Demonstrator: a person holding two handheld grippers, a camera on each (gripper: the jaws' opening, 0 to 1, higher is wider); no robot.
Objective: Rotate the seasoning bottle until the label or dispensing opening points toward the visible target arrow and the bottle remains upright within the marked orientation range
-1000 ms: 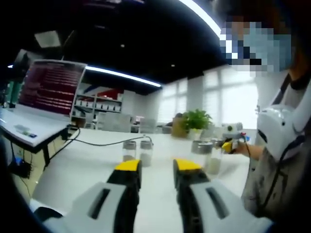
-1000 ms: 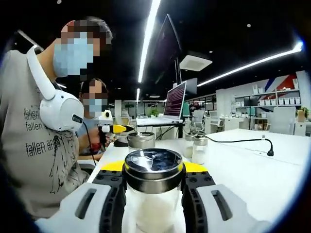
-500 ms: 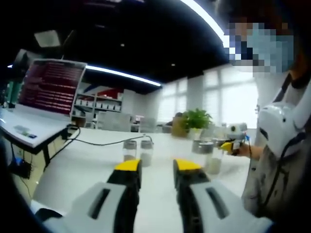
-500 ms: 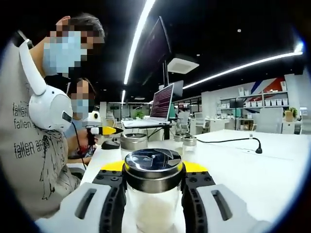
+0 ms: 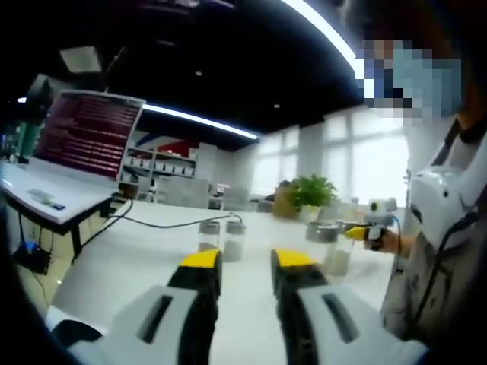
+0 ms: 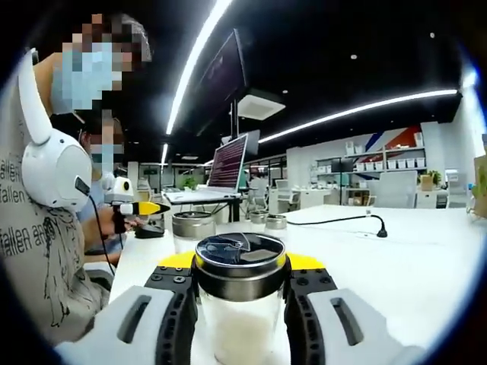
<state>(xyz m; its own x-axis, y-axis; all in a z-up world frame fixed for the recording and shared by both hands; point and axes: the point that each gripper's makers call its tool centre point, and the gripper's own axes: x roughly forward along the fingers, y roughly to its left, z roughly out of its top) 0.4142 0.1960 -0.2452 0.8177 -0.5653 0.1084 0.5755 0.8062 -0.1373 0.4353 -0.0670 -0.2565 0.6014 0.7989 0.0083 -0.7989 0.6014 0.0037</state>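
A clear seasoning bottle (image 6: 240,304) with a steel flip lid and pale grains inside stands upright, with my right gripper (image 6: 240,268) shut on it just under the lid. My left gripper (image 5: 247,261) hovers over the white table (image 5: 129,258), open, with nothing between its yellow-tipped jaws. Far right in the left gripper view, the right gripper (image 5: 358,232), held in a hand, touches a steel-lidded bottle (image 5: 329,247). In the right gripper view the left gripper (image 6: 144,207) floats at the left beside another steel-lidded jar (image 6: 192,230).
Two small shakers (image 5: 221,239) stand mid-table, also seen at the shakers (image 6: 266,223). A black cable (image 5: 163,224) runs across the table to an open laptop (image 5: 85,137) on a side desk. A potted plant (image 5: 308,194) stands behind. The person wears a white headset (image 6: 49,163).
The right gripper view has swung, so the laptop, jar and shakers slid left while the held bottle kept its place between the jaws. In the left gripper view the right gripper drifted slightly right.
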